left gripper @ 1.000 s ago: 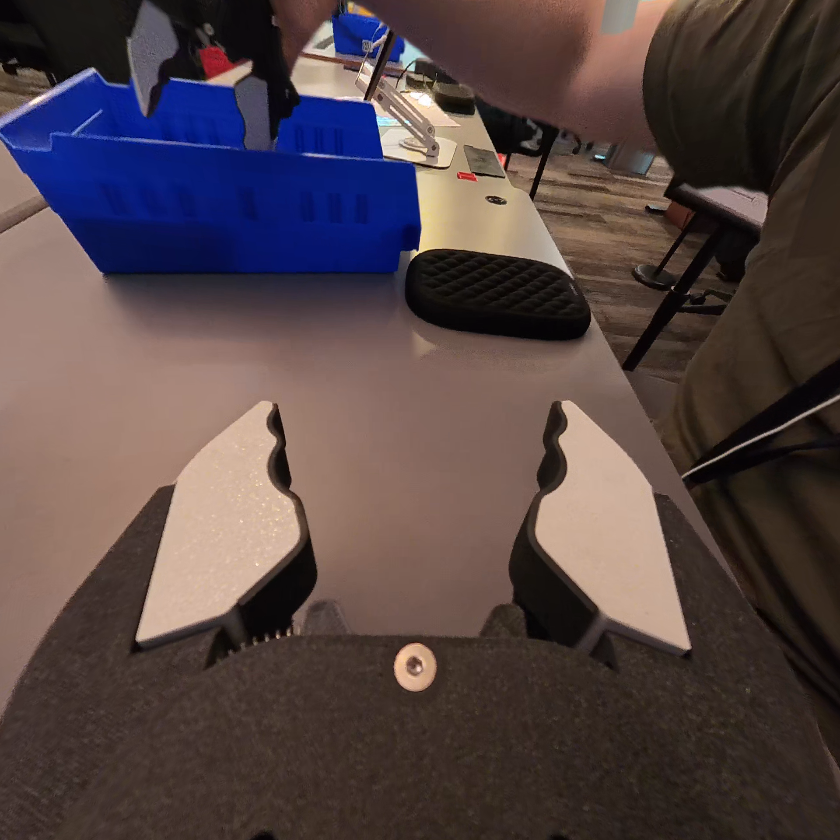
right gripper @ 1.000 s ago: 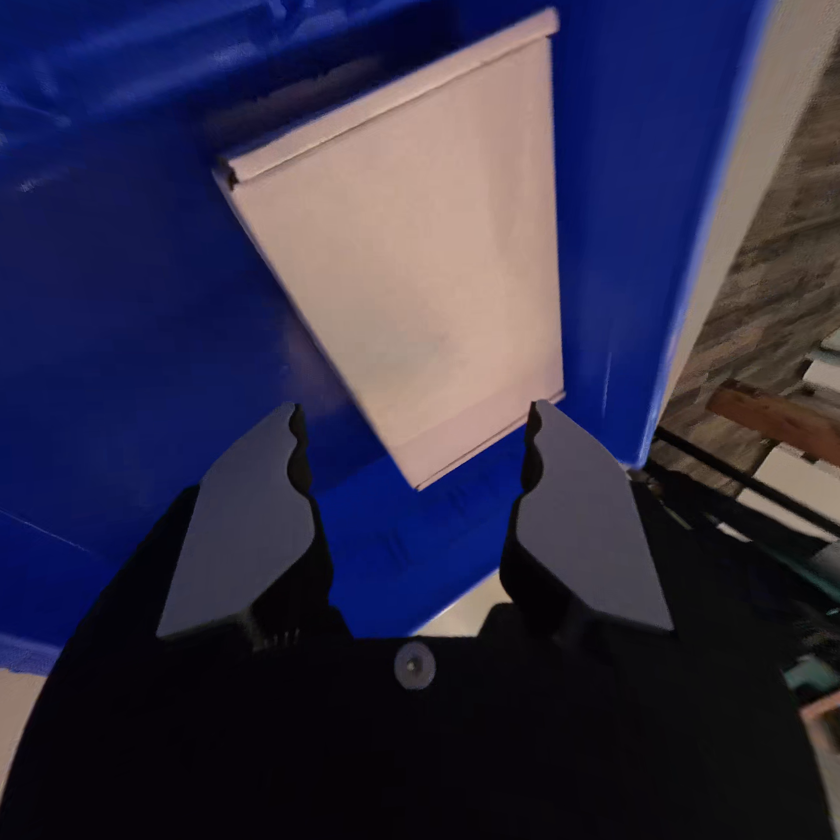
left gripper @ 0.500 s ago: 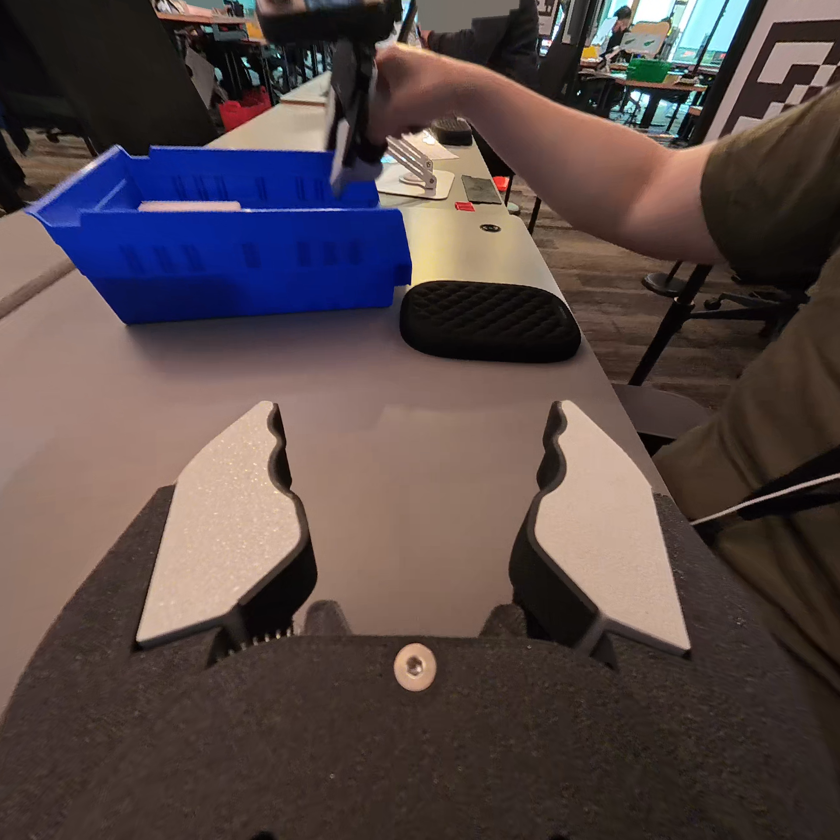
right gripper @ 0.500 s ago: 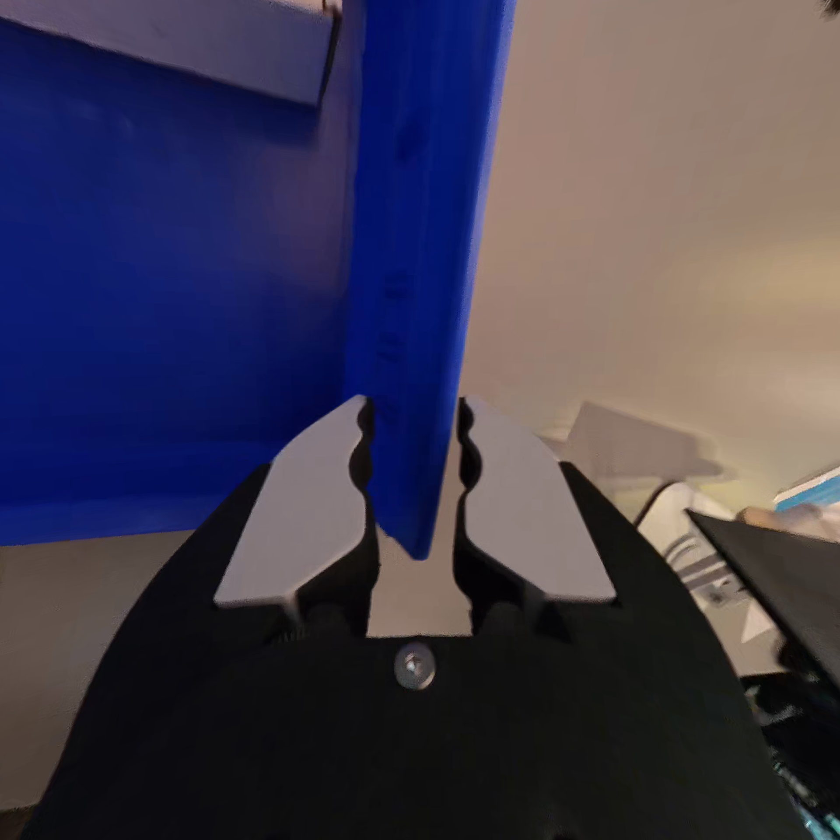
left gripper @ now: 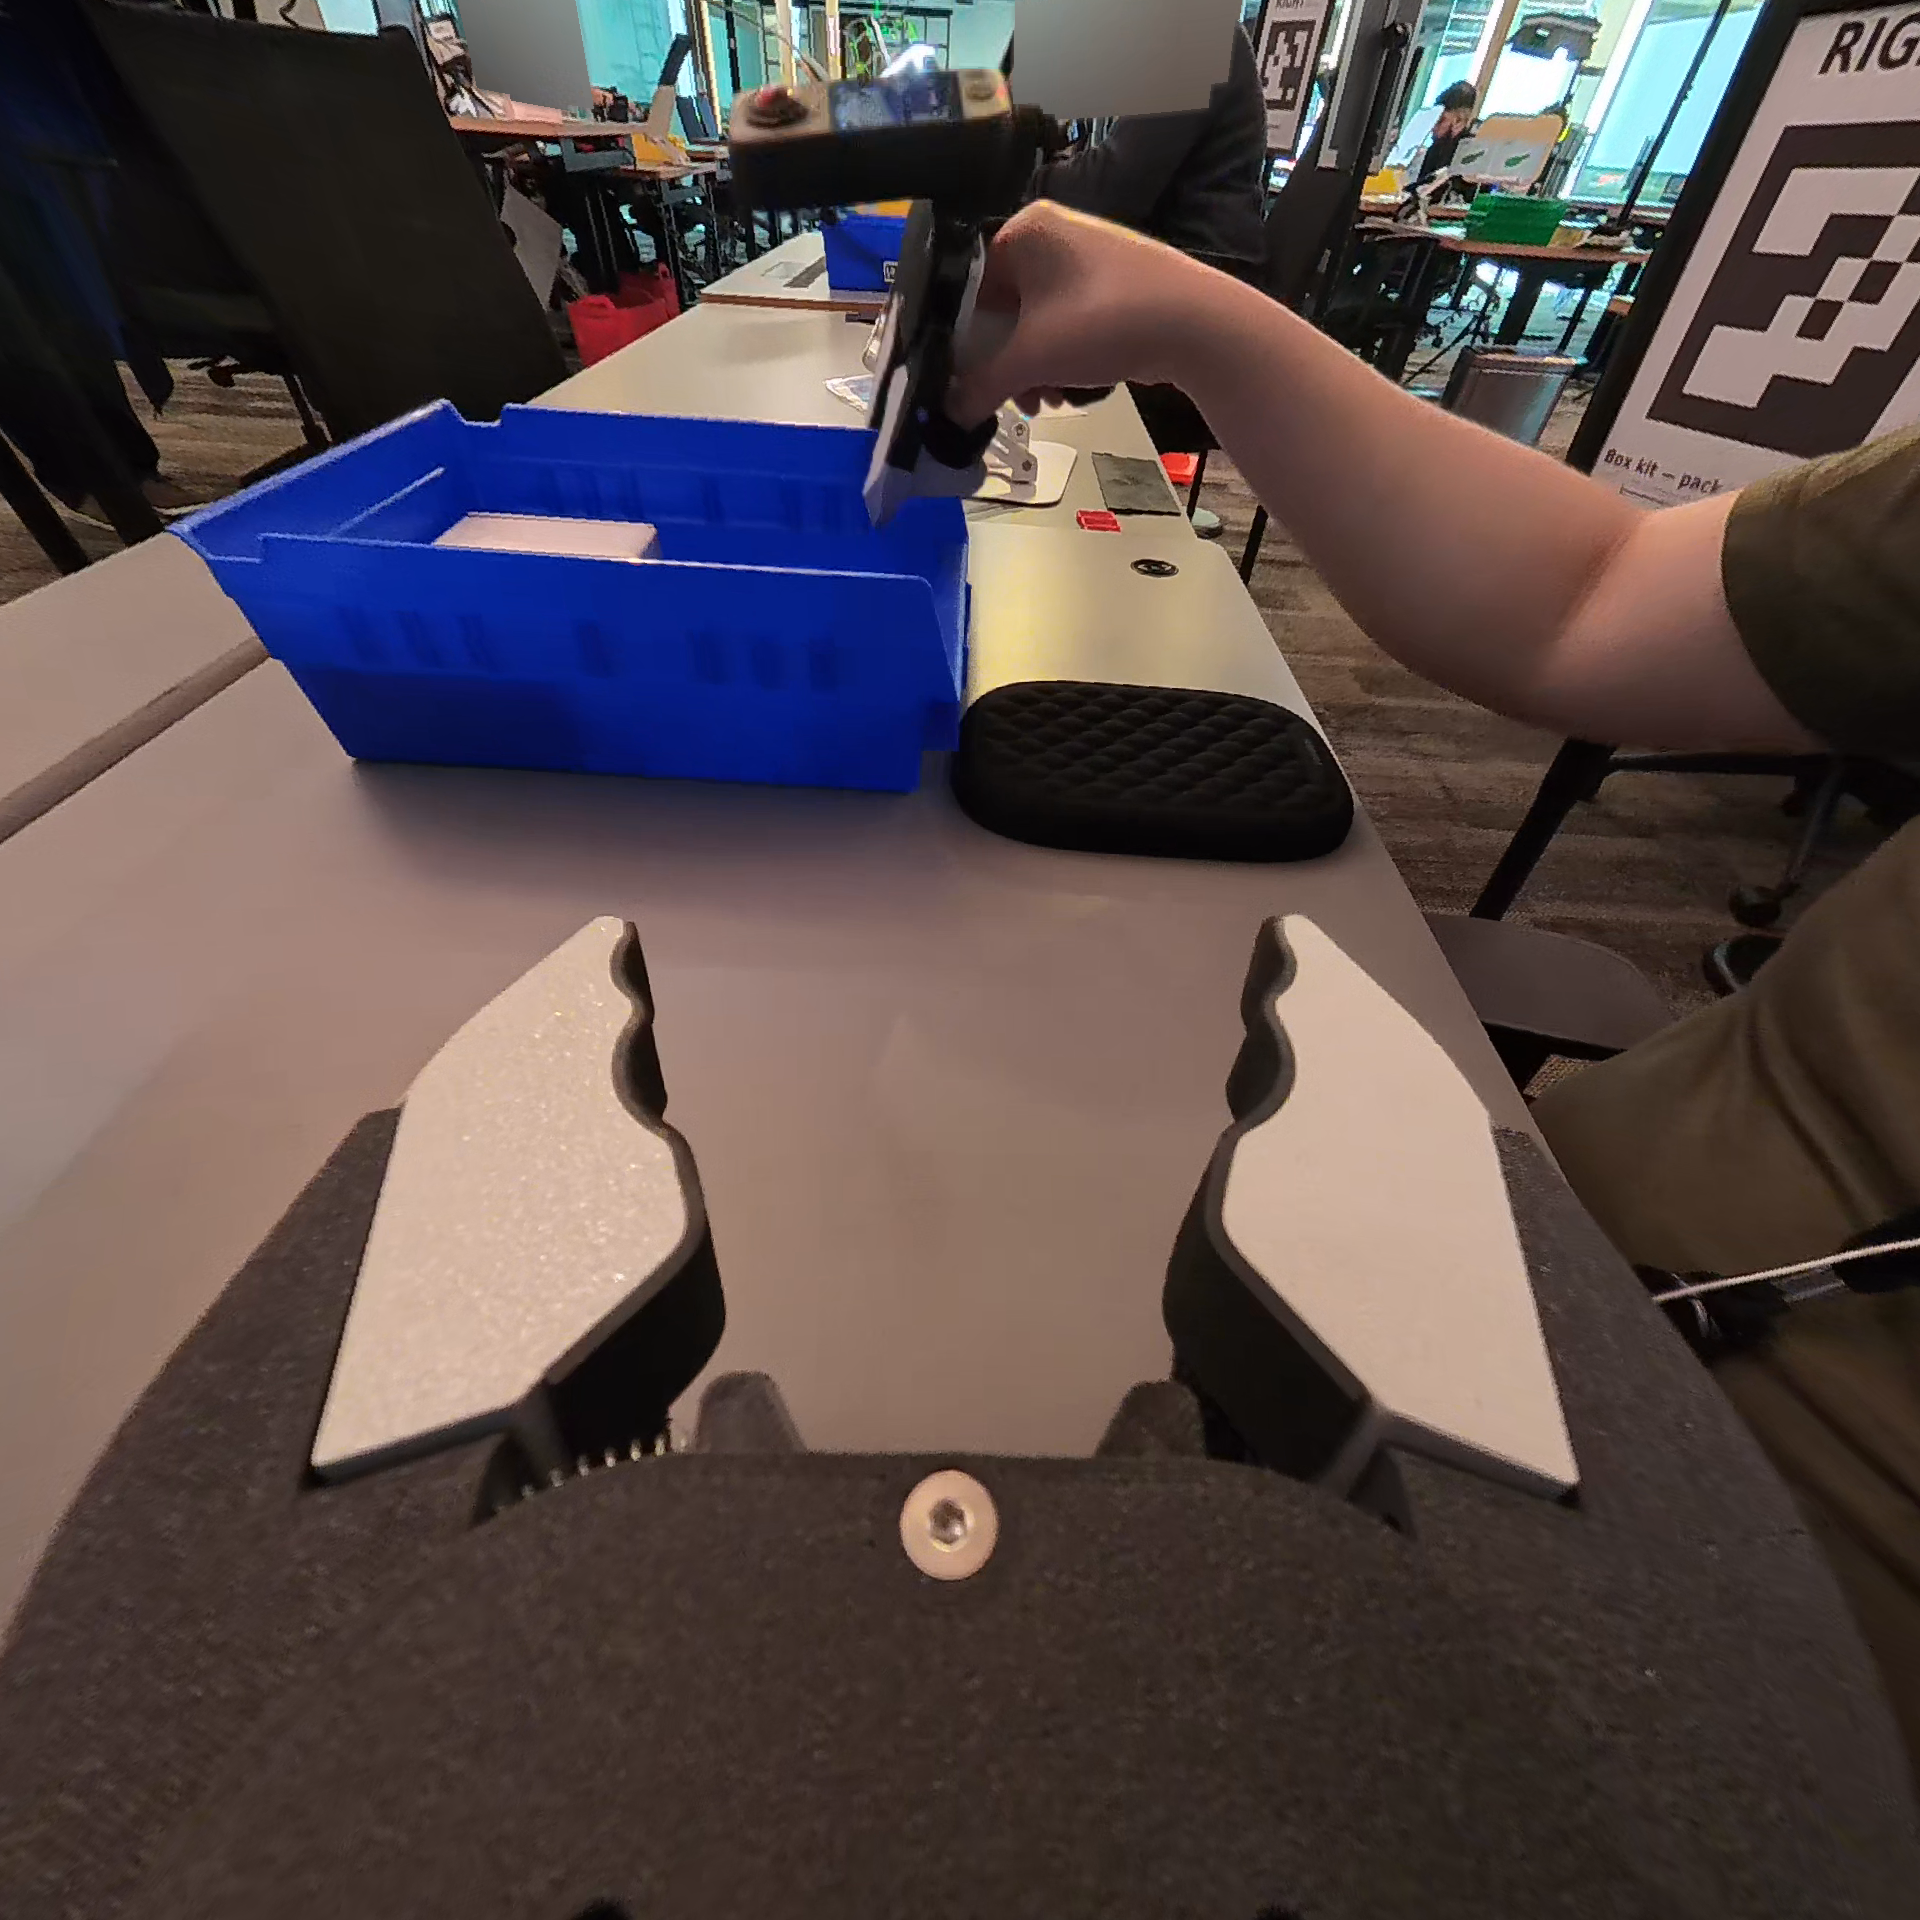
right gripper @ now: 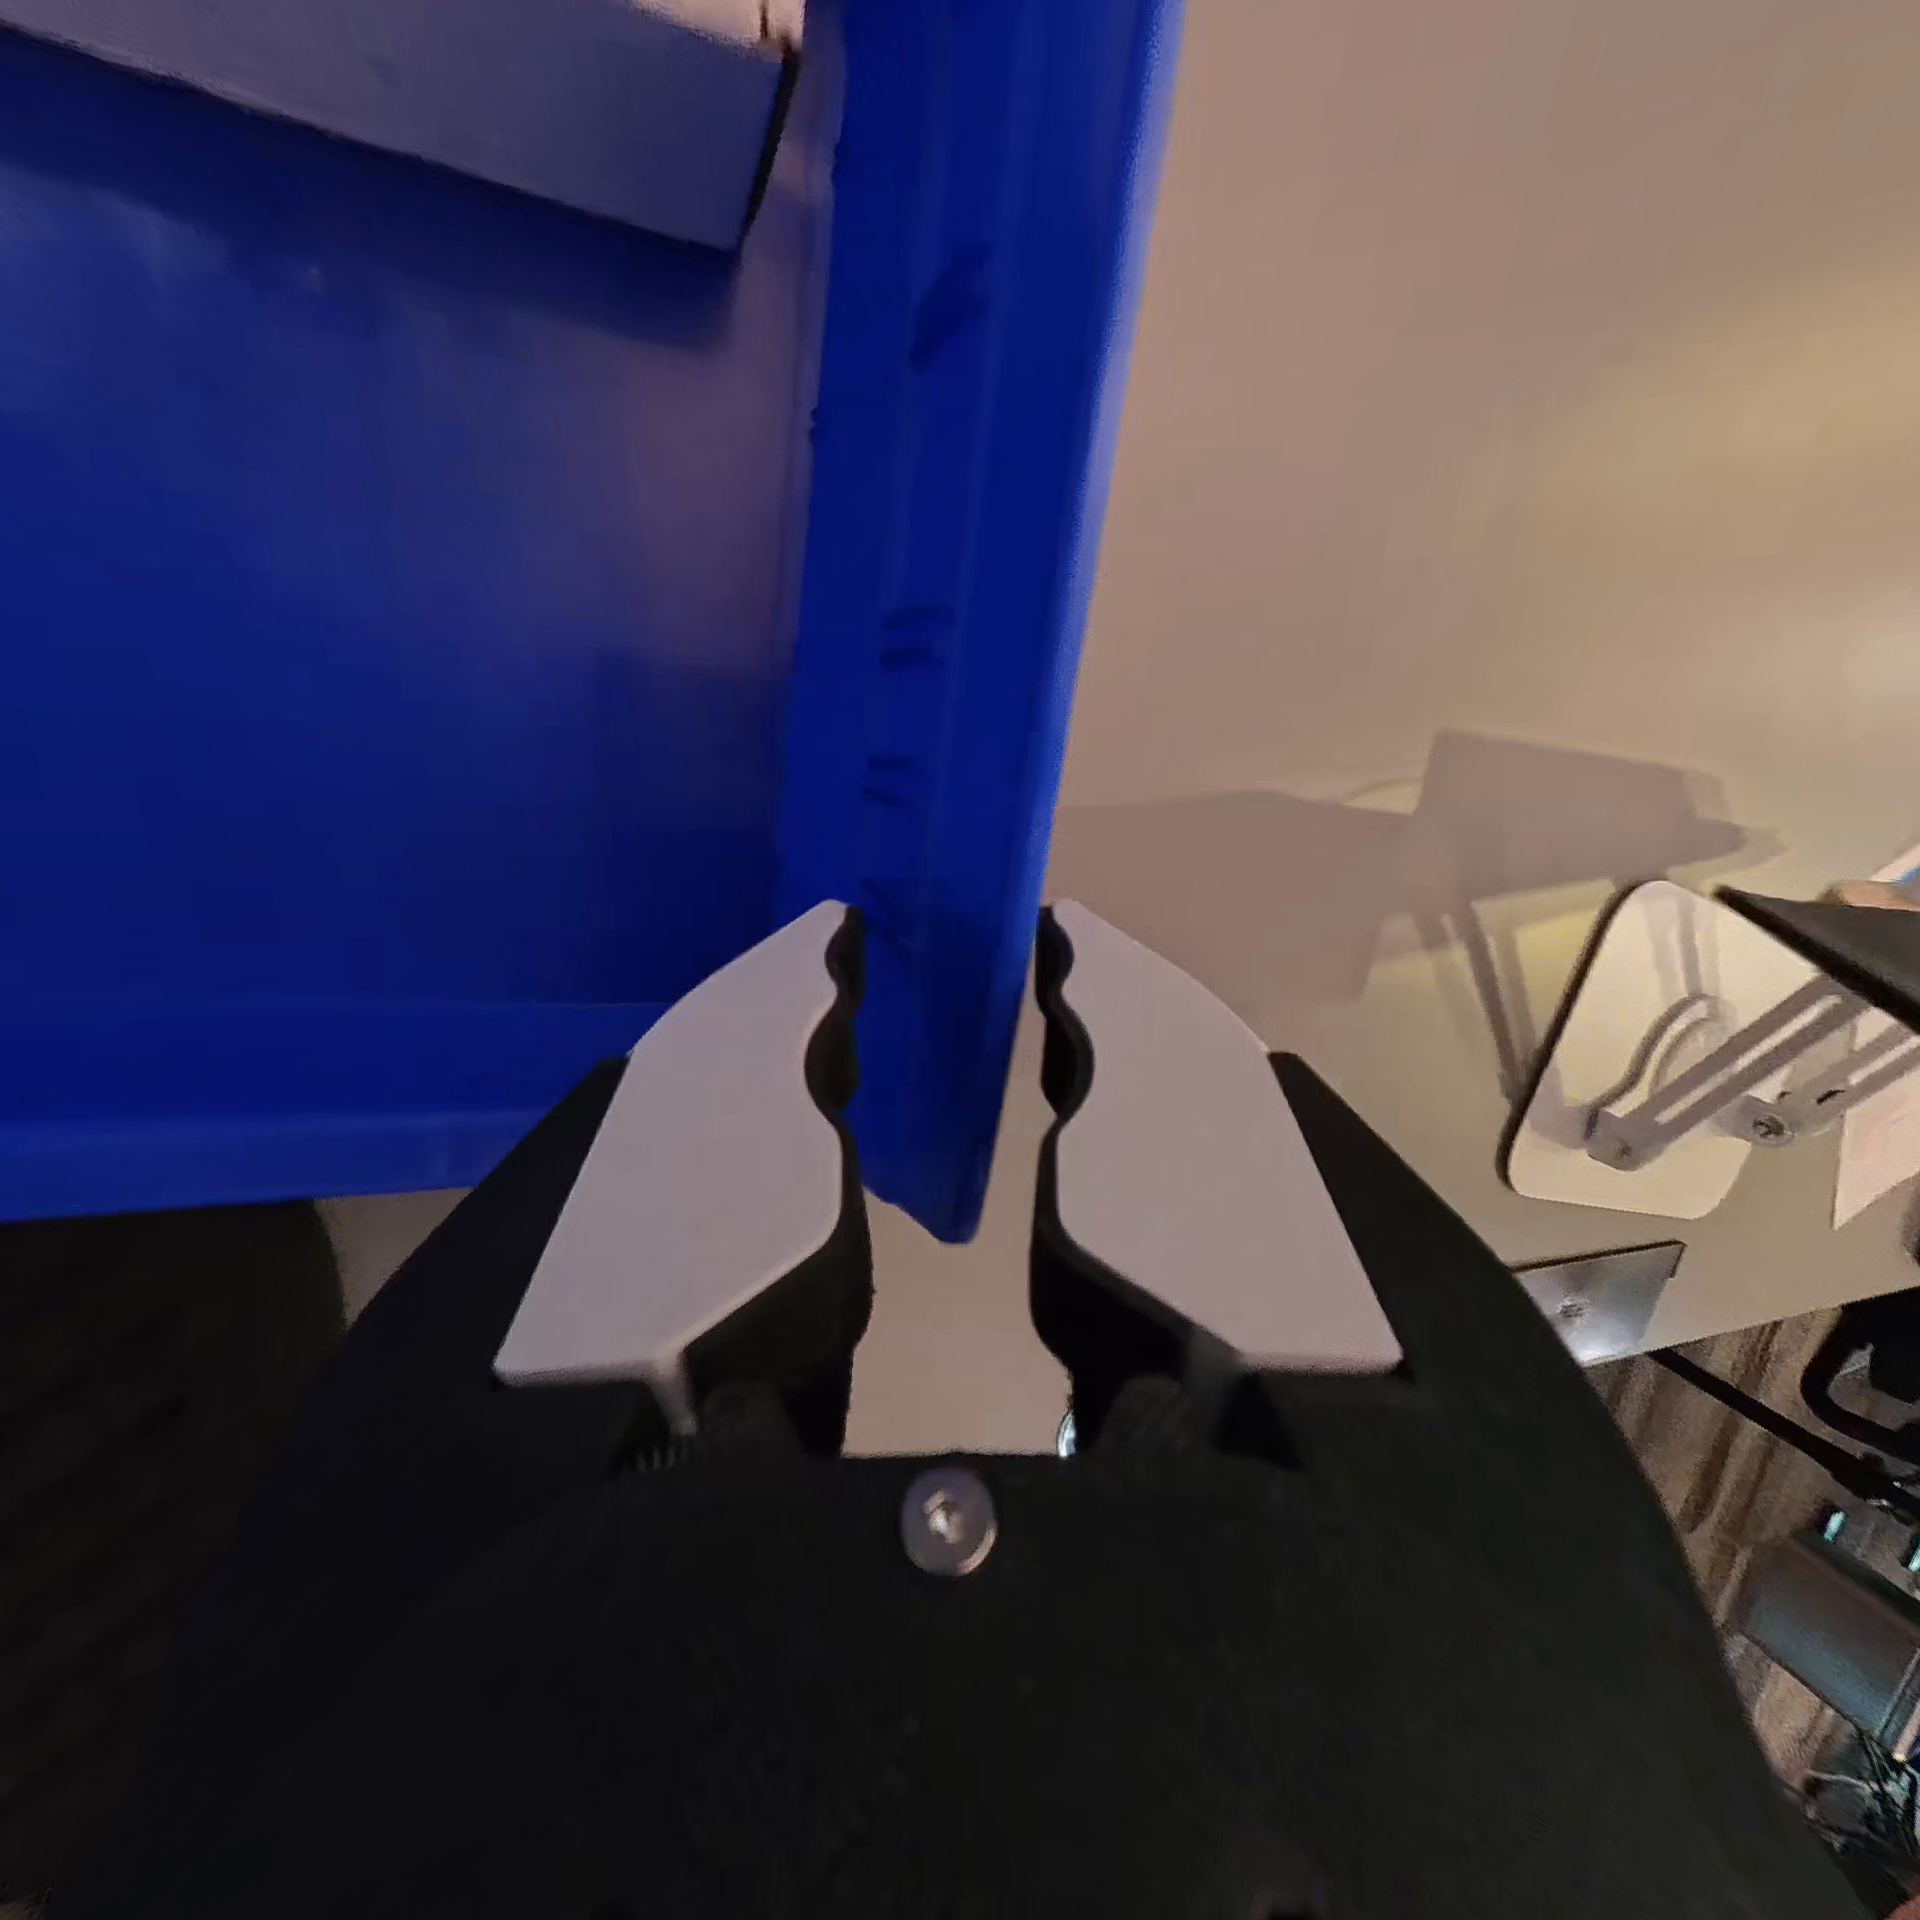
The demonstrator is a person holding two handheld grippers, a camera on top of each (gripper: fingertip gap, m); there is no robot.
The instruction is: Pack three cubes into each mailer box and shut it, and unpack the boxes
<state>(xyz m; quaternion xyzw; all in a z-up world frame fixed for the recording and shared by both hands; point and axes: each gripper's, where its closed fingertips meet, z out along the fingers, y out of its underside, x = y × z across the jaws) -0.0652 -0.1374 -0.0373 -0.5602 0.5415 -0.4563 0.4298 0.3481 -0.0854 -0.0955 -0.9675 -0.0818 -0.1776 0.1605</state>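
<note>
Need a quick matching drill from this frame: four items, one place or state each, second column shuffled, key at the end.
Column 1
1. left gripper
2. right gripper
3. white box
4. black quilted pad

Column 2
A. lying inside the blue bin
B. on the table, at the bin's right end
C. jaws closed on the bin's wall
D. open, nothing between its fingers, above bare table

Pairs: 1-D, 2-C, 3-A, 4-B

Each black gripper (left gripper: 945, 1049) has pale grey wavy-edged fingers (left gripper: 520, 1195) and one silver screw (left gripper: 948, 1527).
</note>
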